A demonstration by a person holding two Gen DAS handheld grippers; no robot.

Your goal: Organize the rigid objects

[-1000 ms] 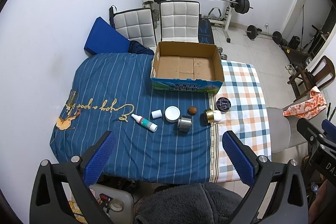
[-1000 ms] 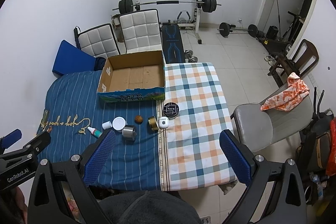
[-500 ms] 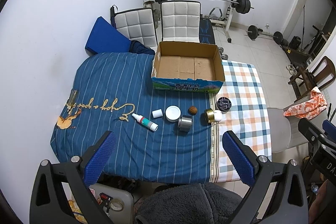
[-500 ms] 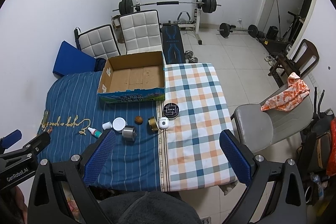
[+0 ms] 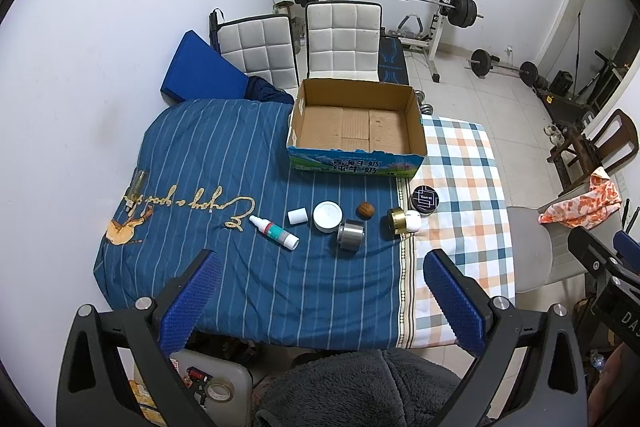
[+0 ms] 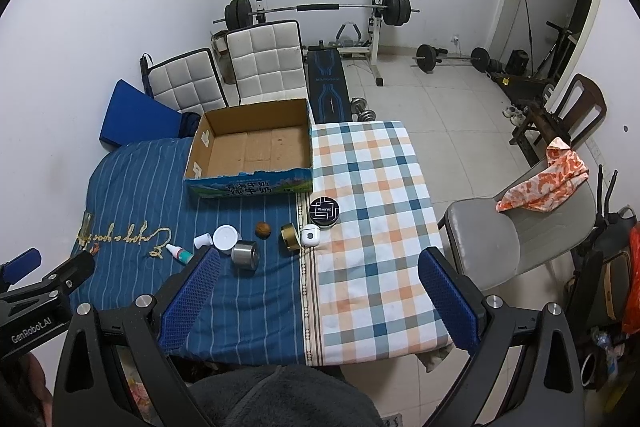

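An empty cardboard box stands at the back of the cloth-covered table. In front of it lie a dropper bottle, a small white cap, a white round jar, a silver tin, a brown nut, a gold tin, a white earbud case and a black round tin. My left gripper and right gripper are both open and empty, held high above the table's near edge.
Two white padded chairs and a blue cushion stand behind the table. A grey chair with an orange cloth is at the right. A barbell rack stands at the back wall.
The left wrist view has shifted very slightly. Nothing on the table has moved and both grippers stay open.
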